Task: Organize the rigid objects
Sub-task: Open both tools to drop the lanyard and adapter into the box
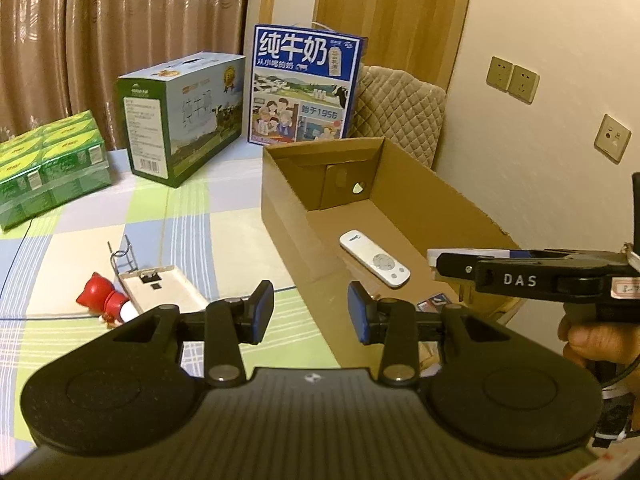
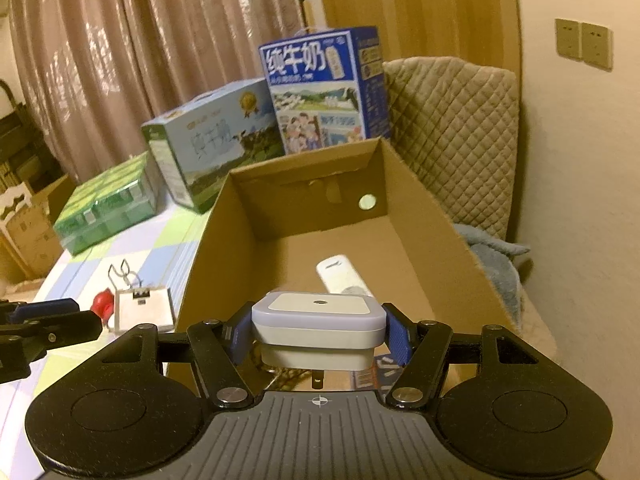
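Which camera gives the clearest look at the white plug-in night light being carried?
The right wrist view: the night light sits centered between the right gripper fingers, with its top face, sensor dot and plug prongs visible above the cardboard box. The left wrist view shows only a white sliver at the gripper's tip.

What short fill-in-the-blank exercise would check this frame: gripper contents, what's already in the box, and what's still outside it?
1. The right gripper is shut on a white ____.
2. Already inside the cardboard box lies a white ____.
3. The left gripper is open and holds ____.
4. The red figurine lies ____ the box, on the checked cloth.

Missing words: plug-in night light; remote control; nothing; outside
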Demonstrator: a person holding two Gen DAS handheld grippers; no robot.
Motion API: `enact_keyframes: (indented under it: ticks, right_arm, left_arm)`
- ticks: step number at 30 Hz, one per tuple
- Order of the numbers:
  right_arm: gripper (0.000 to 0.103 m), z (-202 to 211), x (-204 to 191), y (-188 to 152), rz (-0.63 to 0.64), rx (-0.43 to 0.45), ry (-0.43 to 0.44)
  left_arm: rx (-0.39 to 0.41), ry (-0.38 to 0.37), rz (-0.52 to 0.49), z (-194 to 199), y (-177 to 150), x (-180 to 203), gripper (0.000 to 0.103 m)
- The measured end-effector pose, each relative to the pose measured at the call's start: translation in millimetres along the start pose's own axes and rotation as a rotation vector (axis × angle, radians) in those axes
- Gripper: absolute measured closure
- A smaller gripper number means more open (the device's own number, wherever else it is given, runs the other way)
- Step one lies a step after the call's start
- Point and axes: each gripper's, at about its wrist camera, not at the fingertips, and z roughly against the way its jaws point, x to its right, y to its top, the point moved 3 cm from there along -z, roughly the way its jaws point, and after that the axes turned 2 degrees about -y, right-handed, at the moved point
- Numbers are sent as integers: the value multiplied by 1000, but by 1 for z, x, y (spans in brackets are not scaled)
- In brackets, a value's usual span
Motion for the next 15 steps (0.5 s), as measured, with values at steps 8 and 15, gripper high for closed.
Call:
enact_keyframes:
  ticks: [8, 15]
  right_arm:
    - [32, -1, 1, 3, -66, 23, 4]
    - [30, 37, 5, 11, -126, 92, 1]
  left_arm:
    - [-18, 27, 53, 10, -15, -21, 61]
    - [-16, 57, 93, 32, -29, -40, 57]
